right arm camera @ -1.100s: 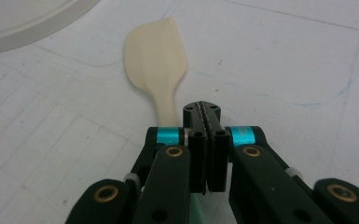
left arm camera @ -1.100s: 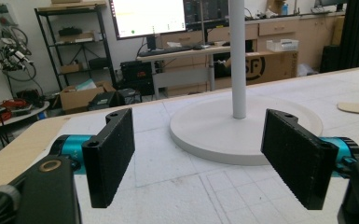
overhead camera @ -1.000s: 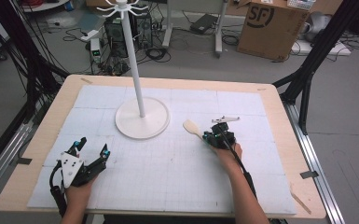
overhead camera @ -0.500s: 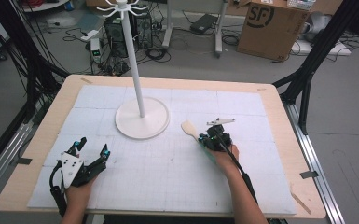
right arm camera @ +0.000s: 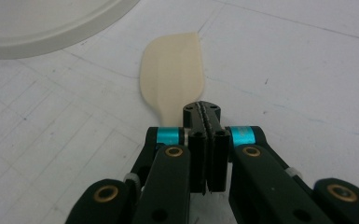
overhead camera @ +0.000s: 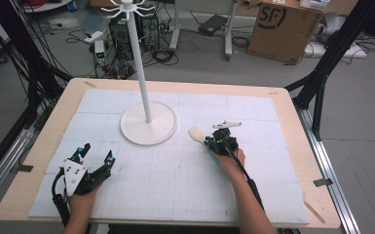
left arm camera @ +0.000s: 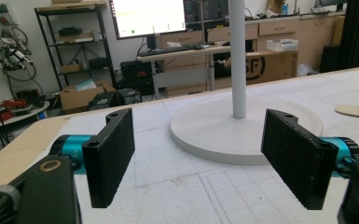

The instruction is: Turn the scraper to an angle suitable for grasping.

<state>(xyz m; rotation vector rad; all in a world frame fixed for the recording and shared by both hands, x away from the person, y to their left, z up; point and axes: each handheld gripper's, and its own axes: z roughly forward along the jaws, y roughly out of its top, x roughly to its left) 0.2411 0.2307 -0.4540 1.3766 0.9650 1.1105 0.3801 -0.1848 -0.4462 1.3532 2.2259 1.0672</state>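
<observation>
A cream spatula (overhead camera: 196,132) lies flat on the white mat just right of the white rack's round base (overhead camera: 161,132). My right gripper (overhead camera: 210,142) rests low on the mat with its jaws shut tight together. In the right gripper view its tips (right arm camera: 203,108) sit at the neck of the spatula (right arm camera: 172,74); the handle is hidden beneath the jaws, and I cannot tell whether it is pinched. My left gripper (overhead camera: 96,154) rests at the front left, open, with nothing between its pads (left arm camera: 198,158). It faces the rack's base (left arm camera: 242,130).
The rack's tall white pole (overhead camera: 139,63) rises from the base and ends in hooks at the top. The white gridded mat (overhead camera: 175,185) covers most of the wooden table (overhead camera: 44,141). A cardboard box (overhead camera: 282,29) and cables lie on the floor beyond.
My right gripper has slid left along the mat toward the spatula's blade, and the spatula has shifted slightly left. The left gripper has stayed put.
</observation>
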